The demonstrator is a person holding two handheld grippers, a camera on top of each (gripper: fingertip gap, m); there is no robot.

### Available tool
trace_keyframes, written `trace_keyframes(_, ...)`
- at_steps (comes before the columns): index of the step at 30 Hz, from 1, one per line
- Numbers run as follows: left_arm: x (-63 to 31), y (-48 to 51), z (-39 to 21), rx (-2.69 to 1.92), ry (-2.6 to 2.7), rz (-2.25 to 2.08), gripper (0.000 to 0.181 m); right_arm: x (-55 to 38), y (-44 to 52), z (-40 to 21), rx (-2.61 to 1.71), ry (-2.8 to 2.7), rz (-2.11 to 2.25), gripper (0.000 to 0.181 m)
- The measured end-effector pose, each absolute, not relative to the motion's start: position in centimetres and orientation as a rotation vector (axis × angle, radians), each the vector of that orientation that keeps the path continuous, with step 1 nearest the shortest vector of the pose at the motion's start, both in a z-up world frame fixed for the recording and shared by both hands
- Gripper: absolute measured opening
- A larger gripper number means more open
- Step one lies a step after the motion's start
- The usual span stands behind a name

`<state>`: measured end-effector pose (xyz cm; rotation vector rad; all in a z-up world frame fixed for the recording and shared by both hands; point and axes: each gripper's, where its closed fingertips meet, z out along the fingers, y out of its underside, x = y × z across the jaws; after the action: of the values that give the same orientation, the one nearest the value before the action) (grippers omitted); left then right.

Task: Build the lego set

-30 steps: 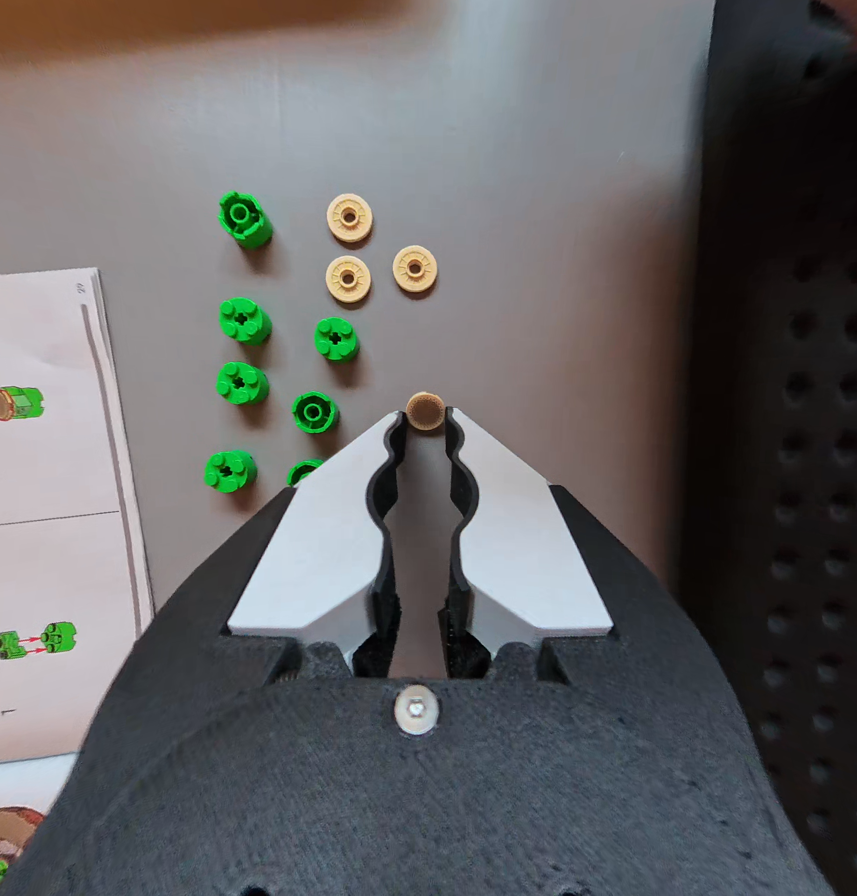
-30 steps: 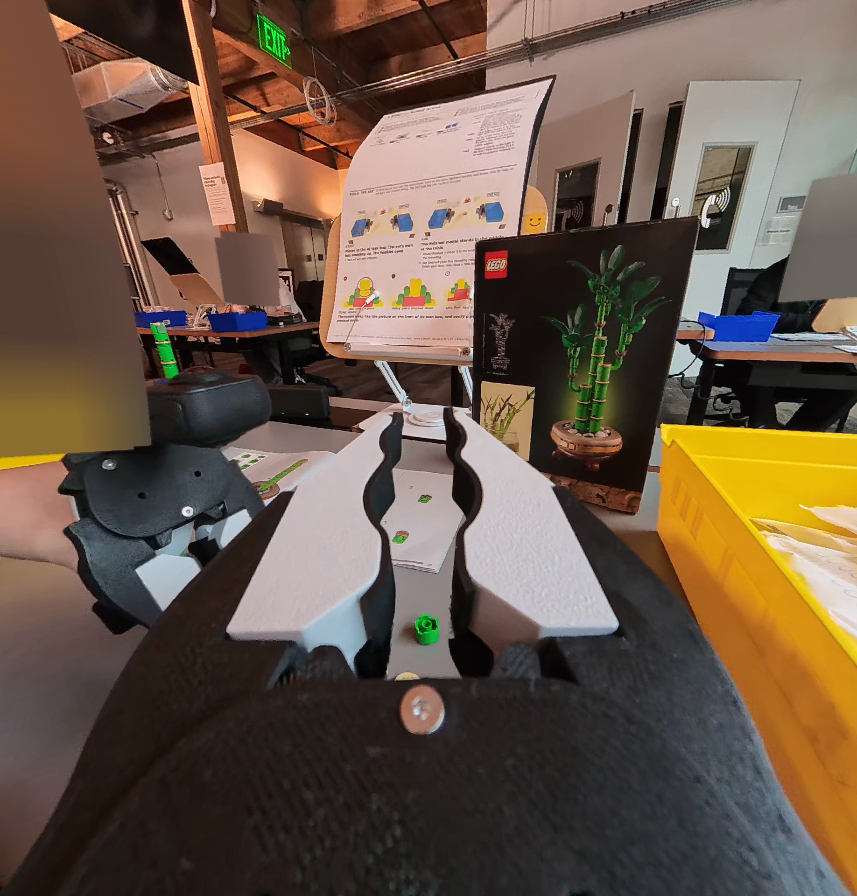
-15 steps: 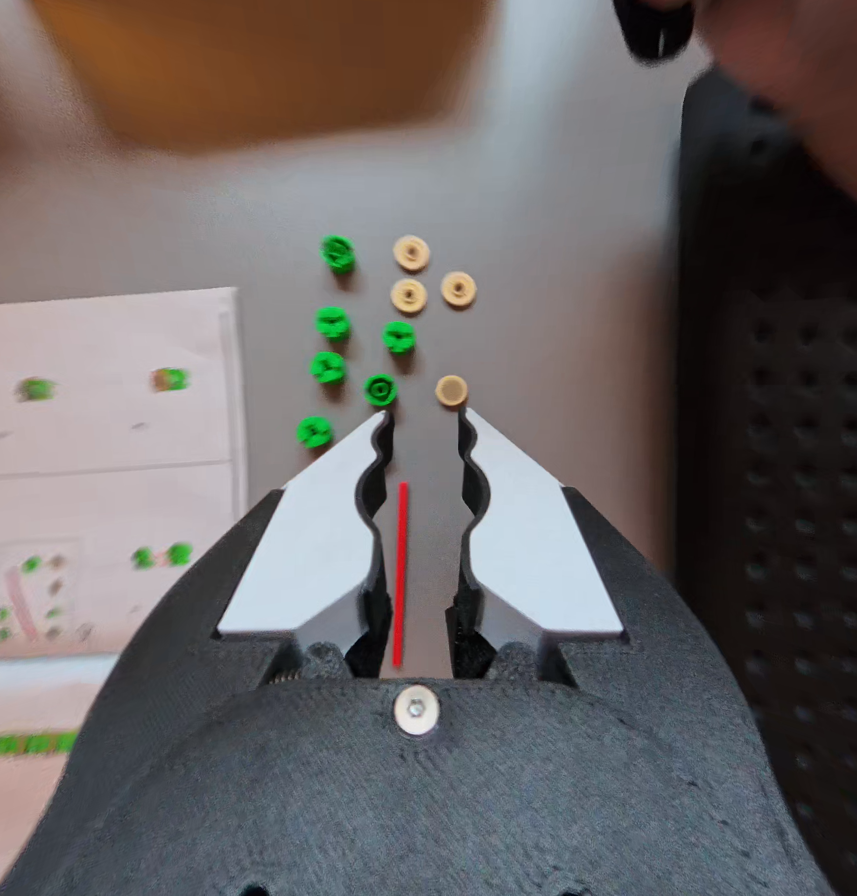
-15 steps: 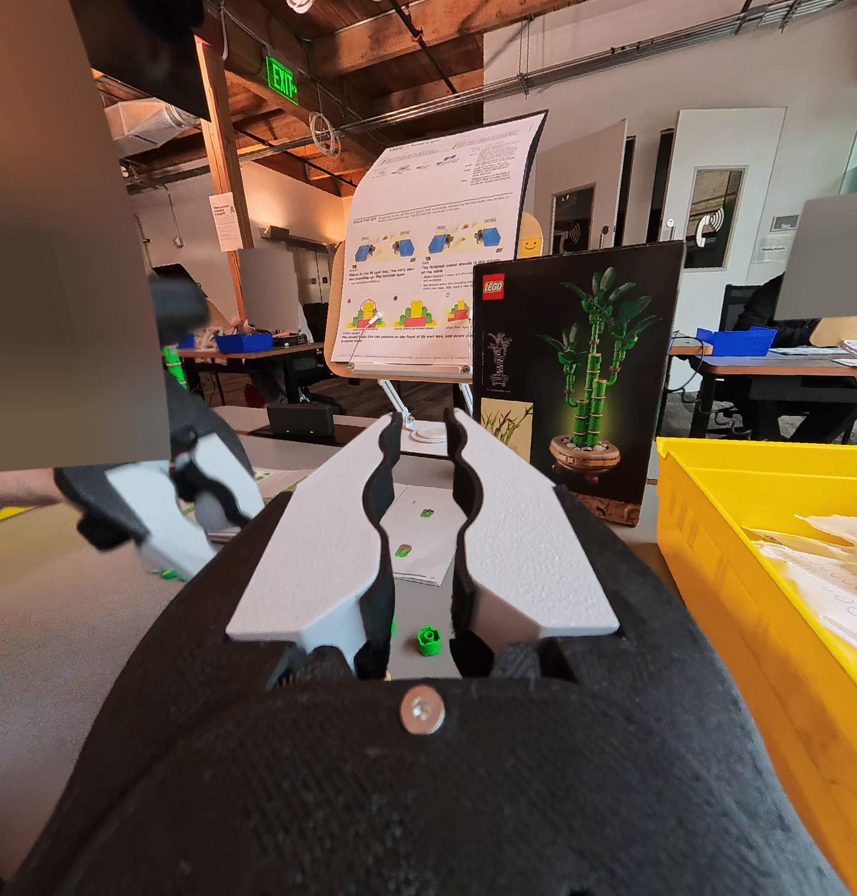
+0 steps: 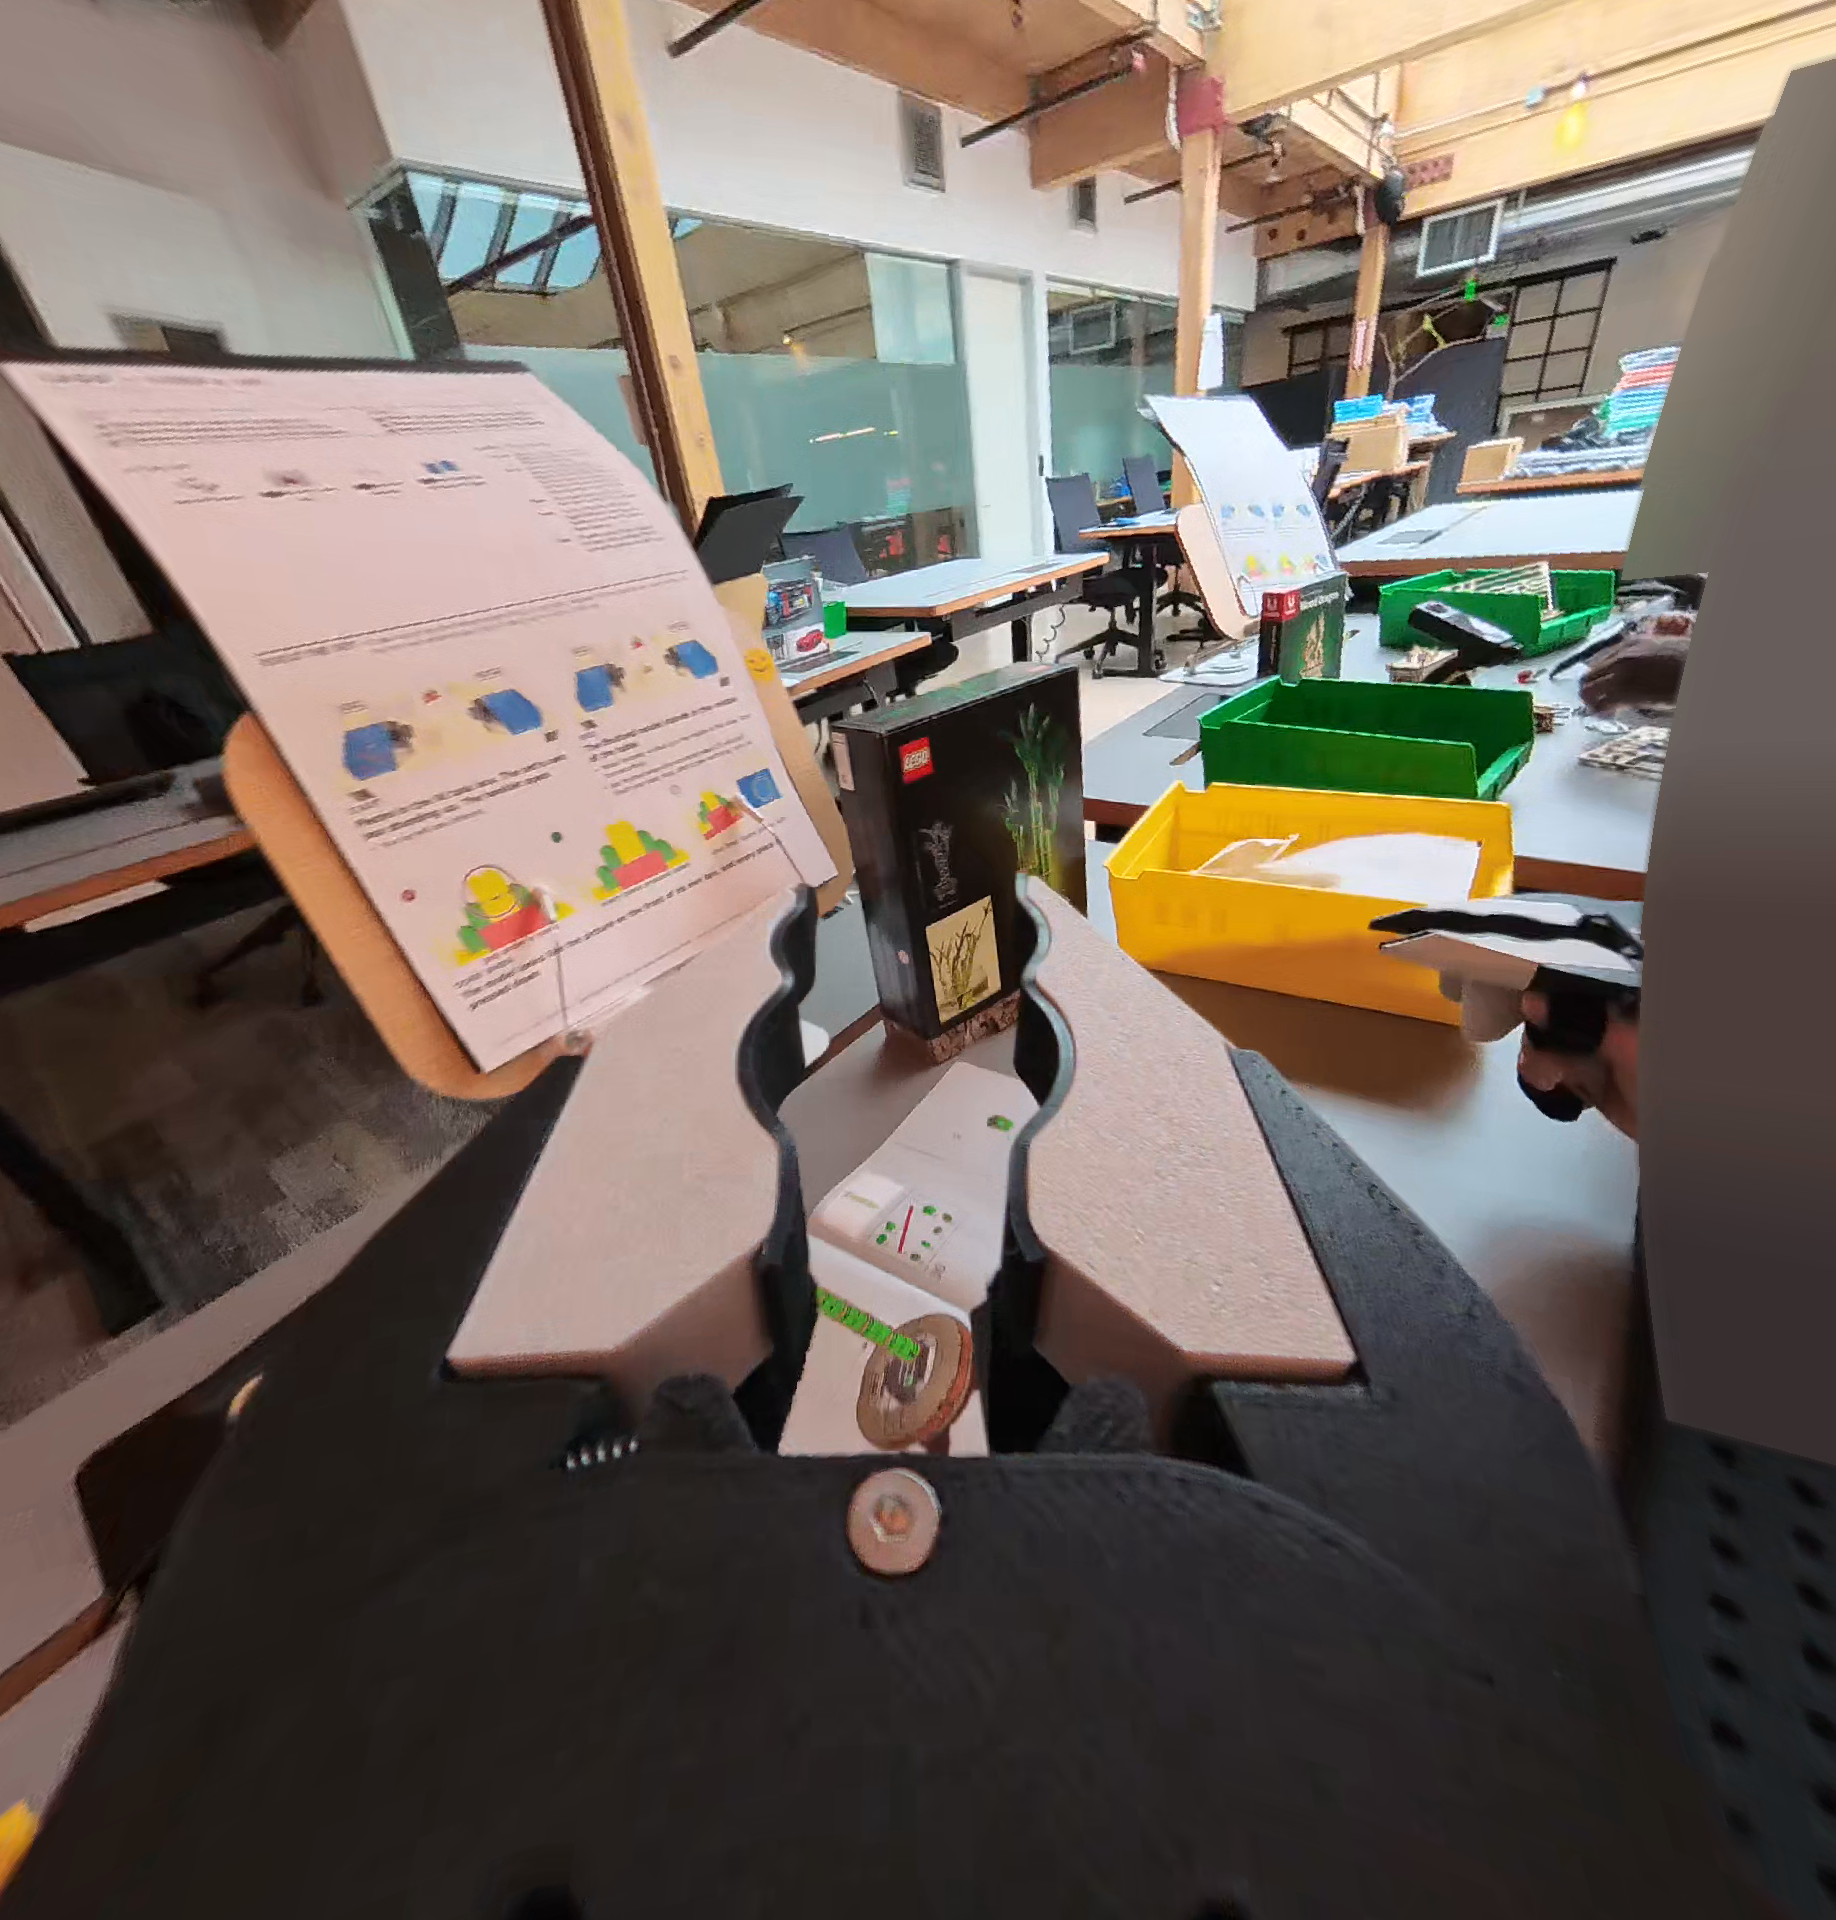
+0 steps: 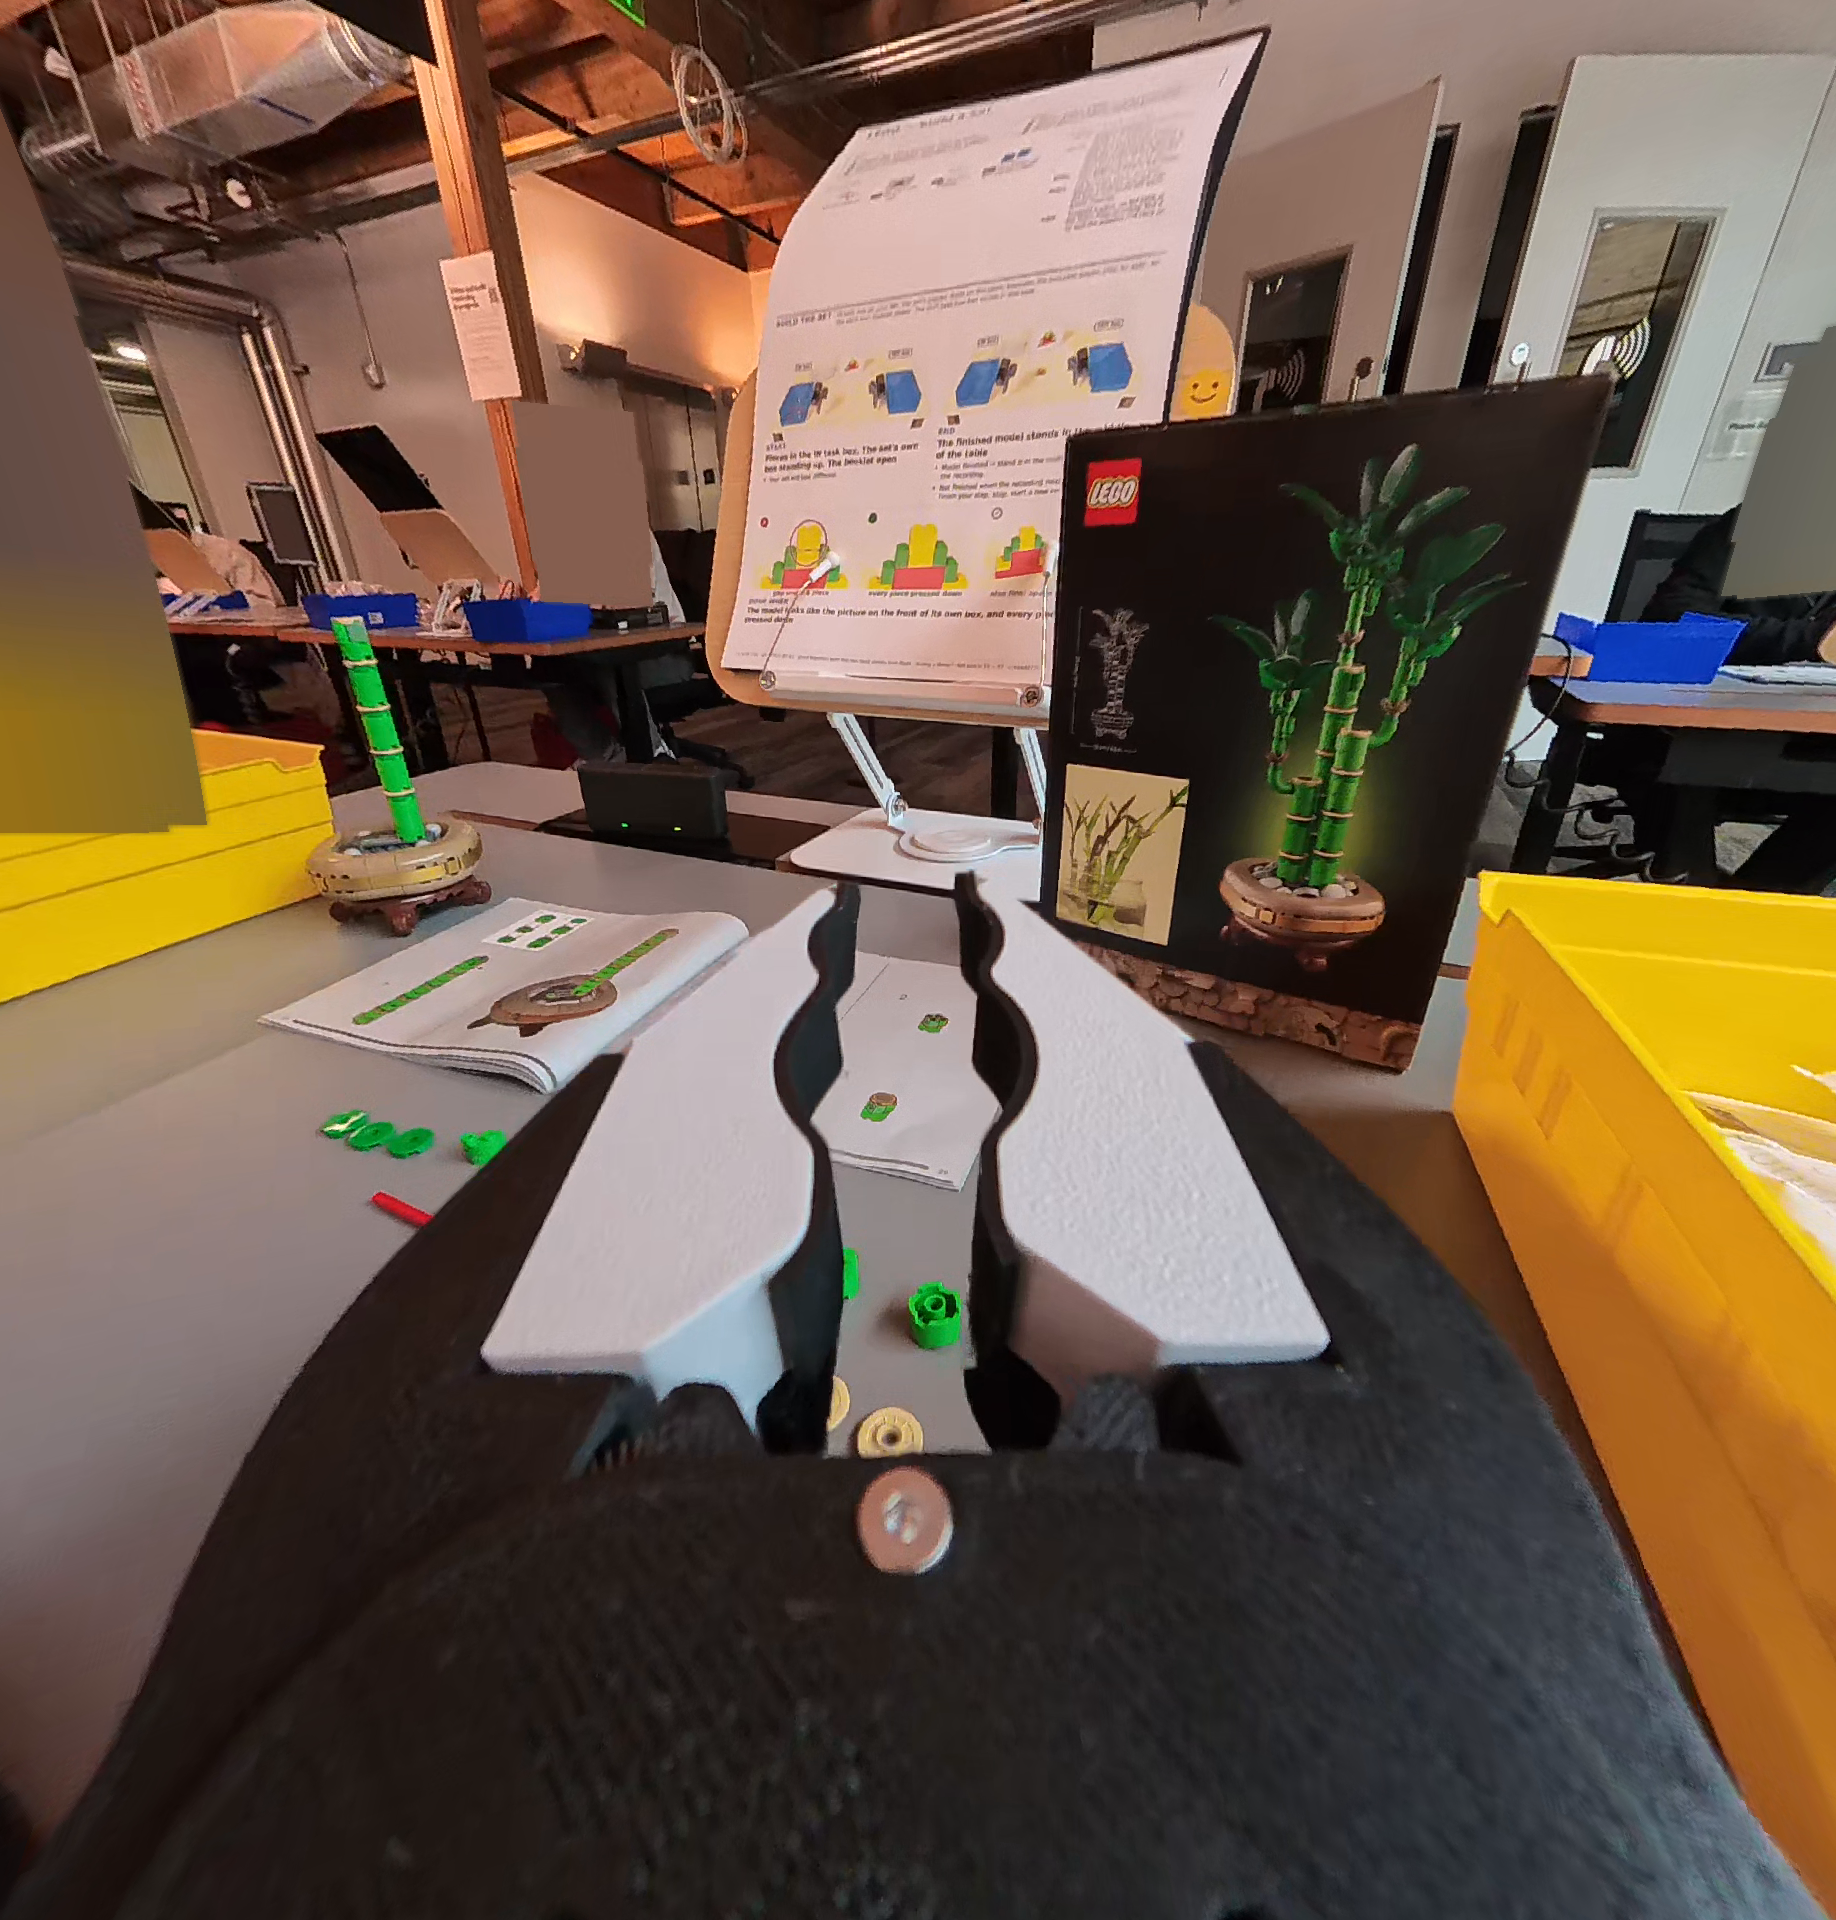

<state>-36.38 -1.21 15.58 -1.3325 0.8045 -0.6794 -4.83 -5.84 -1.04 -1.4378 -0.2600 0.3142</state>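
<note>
My left gripper (image 5: 914, 904) is open and empty, held up and pointing across the table at the open instruction booklet (image 5: 924, 1184) and the set's black box (image 5: 961, 852). My right gripper (image 6: 906, 891) is open and empty, low over the grey table (image 6: 166, 1299). Under it lie a green round brick (image 6: 935, 1317) and tan round plates (image 6: 890, 1432). More green round bricks (image 6: 374, 1135) and a red axle (image 6: 400, 1207) lie to its left. The part-built bamboo stalk in its pot (image 6: 394, 831) stands at the far left. The right gripper also shows in the left wrist view (image 5: 1496, 956).
A yellow bin (image 6: 1672, 1143) stands close on the right and another yellow bin (image 6: 114, 862) at the far left. The black box (image 6: 1309, 707) stands upright behind the booklet (image 6: 519, 987). A sheet on a stand (image 6: 955, 395) rises behind the table. The grippers' ends are close to 35 cm from one another. Measured from the fingertips, the green round brick (image 6: 935, 1317) is 15 cm or so from the right gripper and 45 cm from the left.
My left gripper let go of a tan round piece on the table, opened, rose and tilted up to face across the room. It has left the right wrist view. The right gripper barely moved.
</note>
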Motion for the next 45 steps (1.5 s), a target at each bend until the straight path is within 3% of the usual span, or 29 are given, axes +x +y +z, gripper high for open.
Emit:
trace_keyframes(12, -48.0, -3.7, 18.5, -1.327, 0.710, -0.362, 0.034, -5.3, -4.0, -3.7, -1.551, -0.310, 0.229, 0.019)
trace_keyframes(25, -60.0, 0.4, 8.9, -1.739, 0.642, -0.182, 0.044, -4.7, -2.5, -5.3, -1.593, -0.309, 0.121, 0.019)
trace_keyframes(37, -70.2, 4.5, -1.2, -2.345, 0.571, -0.201, 0.021, -3.0, -1.6, -5.7, -1.613, -0.279, -0.029, 0.017)
trace_keyframes(45, -71.0, 8.0, -5.3, -2.489, 0.604, -0.249, 0.024, -3.5, -1.4, -7.0, -1.661, -0.348, -0.089, 0.017)
